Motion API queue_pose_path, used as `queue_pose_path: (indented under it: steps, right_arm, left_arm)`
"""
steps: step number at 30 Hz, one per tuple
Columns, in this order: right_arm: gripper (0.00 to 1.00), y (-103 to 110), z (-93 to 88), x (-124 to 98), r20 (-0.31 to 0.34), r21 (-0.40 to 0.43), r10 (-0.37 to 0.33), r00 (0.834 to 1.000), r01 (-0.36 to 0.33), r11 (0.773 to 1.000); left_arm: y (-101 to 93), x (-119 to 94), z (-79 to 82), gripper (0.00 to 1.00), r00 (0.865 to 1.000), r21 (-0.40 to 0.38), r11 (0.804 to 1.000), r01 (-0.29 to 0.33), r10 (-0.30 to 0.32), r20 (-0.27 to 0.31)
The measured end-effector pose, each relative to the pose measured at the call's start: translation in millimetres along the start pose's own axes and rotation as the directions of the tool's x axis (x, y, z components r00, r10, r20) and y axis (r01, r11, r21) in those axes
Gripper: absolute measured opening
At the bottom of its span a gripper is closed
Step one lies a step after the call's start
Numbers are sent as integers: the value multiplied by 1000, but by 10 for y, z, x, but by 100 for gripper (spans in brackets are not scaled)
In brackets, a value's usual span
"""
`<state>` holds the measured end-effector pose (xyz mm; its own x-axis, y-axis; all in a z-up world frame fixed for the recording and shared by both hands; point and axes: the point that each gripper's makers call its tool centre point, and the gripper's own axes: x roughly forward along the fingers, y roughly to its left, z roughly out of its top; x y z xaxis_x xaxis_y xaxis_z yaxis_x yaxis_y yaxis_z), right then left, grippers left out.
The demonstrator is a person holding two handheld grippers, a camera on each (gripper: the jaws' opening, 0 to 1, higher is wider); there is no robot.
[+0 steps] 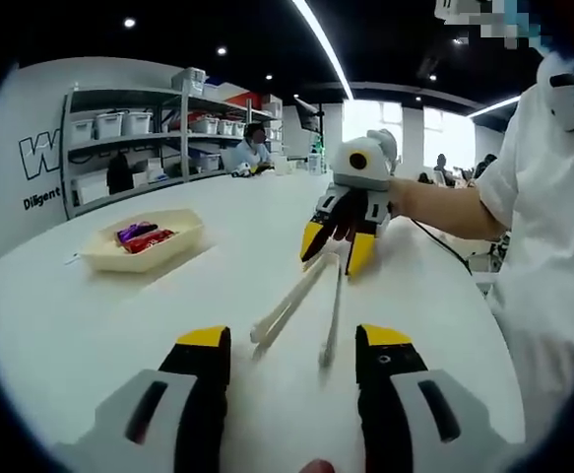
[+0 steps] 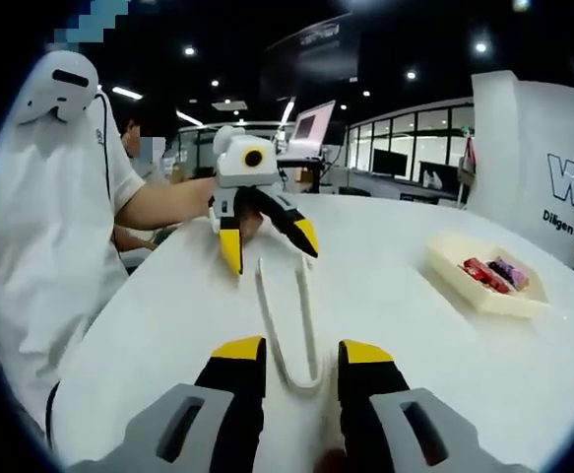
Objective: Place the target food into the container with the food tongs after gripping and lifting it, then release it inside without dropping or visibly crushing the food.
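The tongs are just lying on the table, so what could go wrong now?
The food tongs lie flat on the smooth table, so they might slide away when the open right gripper closes on their joined end. The tray of food sits far off, so a loose grip could drop them.

Food tongs lie on a table between two facing grippers, the left gripper at one end and the right gripper at the other. In the left gripper view, a container holding food sits on the table, left of the tongs and well apart from them.
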<state>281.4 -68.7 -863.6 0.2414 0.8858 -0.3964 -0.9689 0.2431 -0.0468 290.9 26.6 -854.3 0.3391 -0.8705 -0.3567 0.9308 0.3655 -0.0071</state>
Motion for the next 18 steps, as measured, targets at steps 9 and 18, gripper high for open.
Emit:
queue_pose_path:
  steps: [9,18]
  right_arm:
    - [30,-38,35,-63,14,54,-97,995,96,994]
    - [36,0,31,-79,13,106,-170,985,167,980]
  left_arm:
    - [-13,-88,28,59,997,-39,997,-63,64,30]
    - [-84,-133,17,62,994,-51,993,-105,107,36]
